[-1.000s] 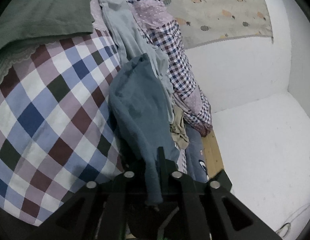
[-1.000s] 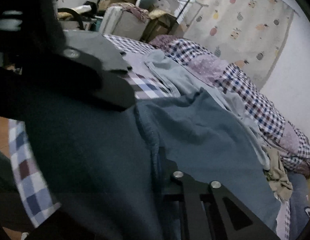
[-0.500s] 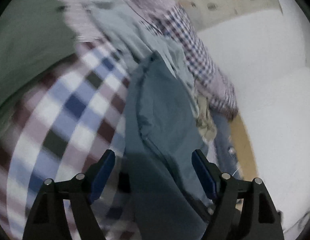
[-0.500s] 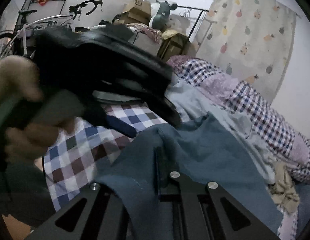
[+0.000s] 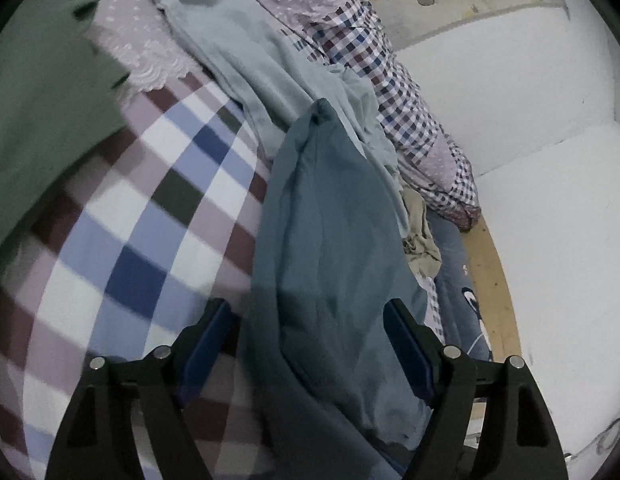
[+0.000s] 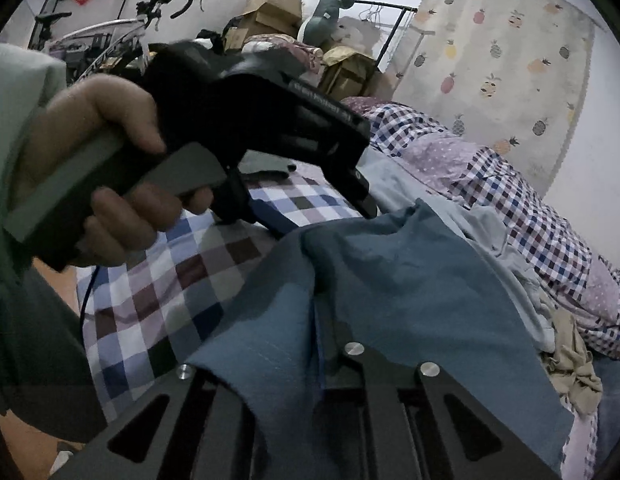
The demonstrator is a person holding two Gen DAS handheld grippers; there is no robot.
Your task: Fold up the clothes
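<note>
Cloth, teal, lies on our checked bed and runs between our left gripper's wide-open jaws. Our right gripper is clamped on its edge; our hand holds the left one above.

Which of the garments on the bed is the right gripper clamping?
The dark teal-blue cloth, pinched in the right gripper; the pale blue garment and crumpled beige piece lie loose beyond it.
</note>
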